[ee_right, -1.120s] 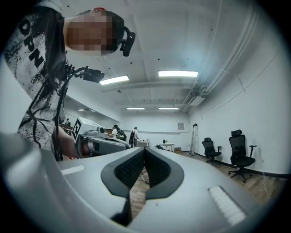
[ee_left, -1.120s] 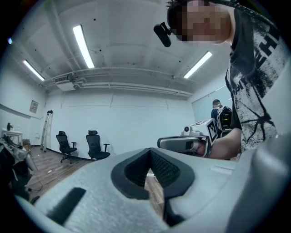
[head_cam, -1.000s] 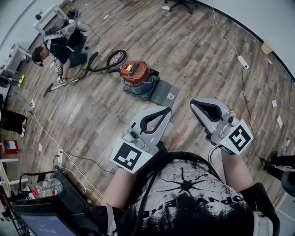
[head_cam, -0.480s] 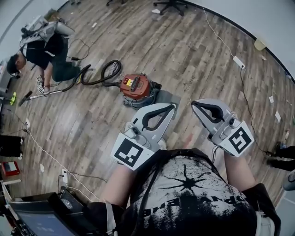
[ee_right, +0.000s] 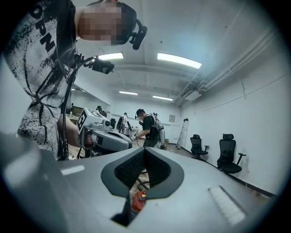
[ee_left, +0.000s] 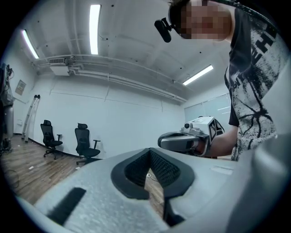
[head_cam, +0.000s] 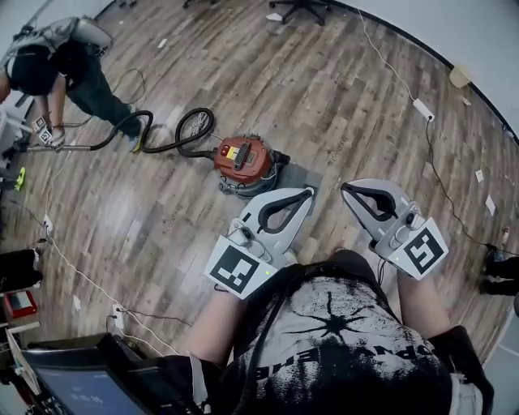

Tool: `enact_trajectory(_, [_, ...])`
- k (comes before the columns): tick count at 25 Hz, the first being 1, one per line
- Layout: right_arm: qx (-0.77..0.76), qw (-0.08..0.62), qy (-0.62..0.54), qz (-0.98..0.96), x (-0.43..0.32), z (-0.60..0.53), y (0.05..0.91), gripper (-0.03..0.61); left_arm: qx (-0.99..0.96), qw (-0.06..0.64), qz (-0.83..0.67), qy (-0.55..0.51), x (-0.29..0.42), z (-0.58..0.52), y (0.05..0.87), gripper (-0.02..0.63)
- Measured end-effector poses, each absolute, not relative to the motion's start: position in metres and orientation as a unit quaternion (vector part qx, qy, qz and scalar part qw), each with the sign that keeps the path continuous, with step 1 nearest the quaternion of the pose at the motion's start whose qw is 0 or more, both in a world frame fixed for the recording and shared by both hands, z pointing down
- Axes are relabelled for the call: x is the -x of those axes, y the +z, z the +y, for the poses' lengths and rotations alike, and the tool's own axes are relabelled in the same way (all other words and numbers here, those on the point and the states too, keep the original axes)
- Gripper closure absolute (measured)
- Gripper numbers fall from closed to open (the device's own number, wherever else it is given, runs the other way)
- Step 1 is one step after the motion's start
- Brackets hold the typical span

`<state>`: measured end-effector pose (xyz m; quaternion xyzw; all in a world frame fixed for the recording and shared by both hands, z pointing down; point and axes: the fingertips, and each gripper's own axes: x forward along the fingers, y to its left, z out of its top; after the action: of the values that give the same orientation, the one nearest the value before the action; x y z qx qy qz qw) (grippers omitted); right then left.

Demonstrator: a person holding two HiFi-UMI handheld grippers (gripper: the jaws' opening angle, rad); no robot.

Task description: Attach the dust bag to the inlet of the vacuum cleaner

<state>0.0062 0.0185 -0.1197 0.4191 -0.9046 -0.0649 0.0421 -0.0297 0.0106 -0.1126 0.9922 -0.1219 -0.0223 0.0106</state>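
A wood-plank floor (head_cam: 349, 89) fills the head view, bounded by a pale wall along the 1 o'clock edge, where a white power strip (head_cam: 424, 109) lies on its cable. Near the middle of the floor stands the round red-topped vacuum cleaner (head_cam: 242, 158). Its black ribbed hose (head_cam: 190, 128) loops away toward 10 o'clock, reaching a second person (head_cam: 57, 61) who bends over near the picture's edge. The flat grey dust bag (head_cam: 302, 173) lies on the floor at the cleaner's 4 o'clock, just beside its body and not mounted on it; the left claw partly covers it from view.

Both claws are held out level in front of the wearer's printed shirt. The grey left gripper (head_cam: 308, 193) has its tips at the cleaner's 4 o'clock, its jaws pressed fully together with nothing between them. The grey right gripper (head_cam: 347, 188) sits at the left one's 3 o'clock, apart from it, jaws likewise closed and empty. A black office chair (head_cam: 306, 8) stands at 12 o'clock.
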Motion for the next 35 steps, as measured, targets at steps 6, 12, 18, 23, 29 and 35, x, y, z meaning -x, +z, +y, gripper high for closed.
enact_trajectory(6, [-0.394,0.036,-0.074,-0.915,-0.029,0.004,-0.119,0.571,-0.986,0.027,-0.163,-0.015,0.014,-0.008,-0.103,0.608])
enact_trajectory(12, [-0.370,0.034,-0.065,-0.926,-0.078,-0.005,-0.117,0.571,-0.973,0.023,-0.229,0.002,-0.012,-0.017,-0.100,0.609])
enact_trajectory(18, [-0.328,0.035,-0.051,-0.943,-0.129,-0.010,-0.105,0.571,-0.953,0.018,-0.301,0.023,-0.040,-0.013,-0.106,0.608])
enact_trajectory(23, [-0.287,0.047,-0.060,-0.955,-0.122,-0.026,-0.088,0.571,-0.936,0.021,-0.352,0.024,-0.027,-0.019,-0.099,0.609])
enact_trajectory(29, [-0.308,0.077,-0.047,-0.947,-0.095,-0.063,-0.069,0.571,-0.943,0.028,-0.330,0.028,0.000,-0.057,-0.076,0.609])
enact_trajectory(35, [-0.340,0.112,-0.045,-0.933,-0.074,-0.108,-0.040,0.571,-0.950,0.059,-0.299,0.063,0.032,-0.095,-0.047,0.609])
